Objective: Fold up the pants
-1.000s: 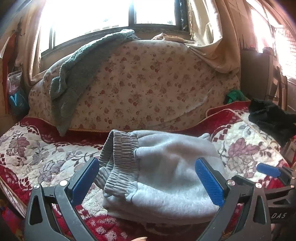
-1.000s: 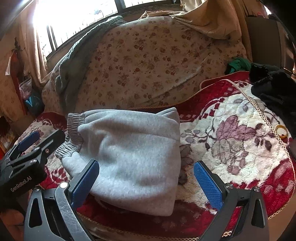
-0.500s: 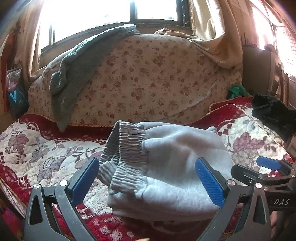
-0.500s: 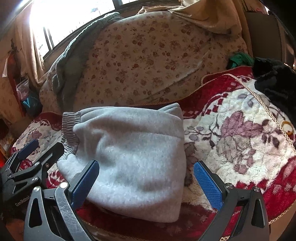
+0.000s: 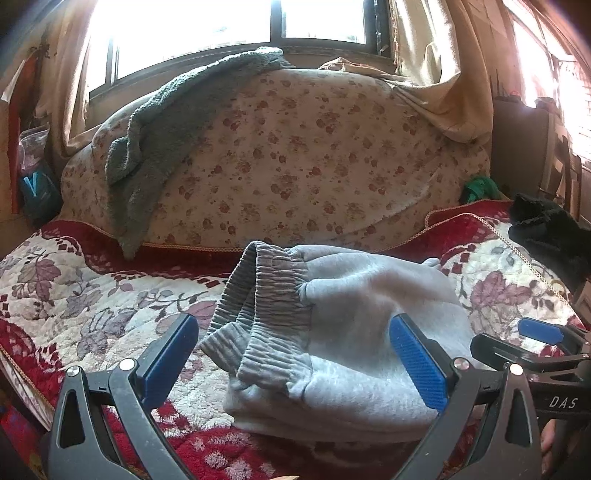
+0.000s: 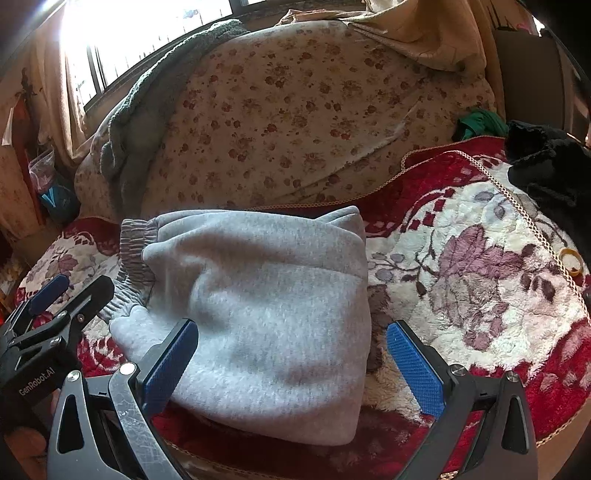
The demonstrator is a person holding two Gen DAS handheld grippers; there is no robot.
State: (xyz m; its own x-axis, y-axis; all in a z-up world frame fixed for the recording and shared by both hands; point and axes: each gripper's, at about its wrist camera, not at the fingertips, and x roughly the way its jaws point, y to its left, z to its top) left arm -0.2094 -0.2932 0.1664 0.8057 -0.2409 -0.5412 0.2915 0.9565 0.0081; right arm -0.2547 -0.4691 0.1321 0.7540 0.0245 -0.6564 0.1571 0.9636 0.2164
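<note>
Both grippers have edged nearer the fleecy, folded grey pants (image 5: 343, 354).

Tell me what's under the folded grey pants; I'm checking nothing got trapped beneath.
The grey pants lie on the red floral blanket, which shows all around them. Whatever is directly beneath the folded bundle is covered and cannot be seen.

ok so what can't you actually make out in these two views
- Underside layers of the grey pants: hidden by the top fold in both views, so the number of folds is unclear.
- Black garment: cut off by the right edge in both views.
- Yellow ring on the blanket: too small to identify, right wrist view.
- Outside the window: washed out by glare.
</note>
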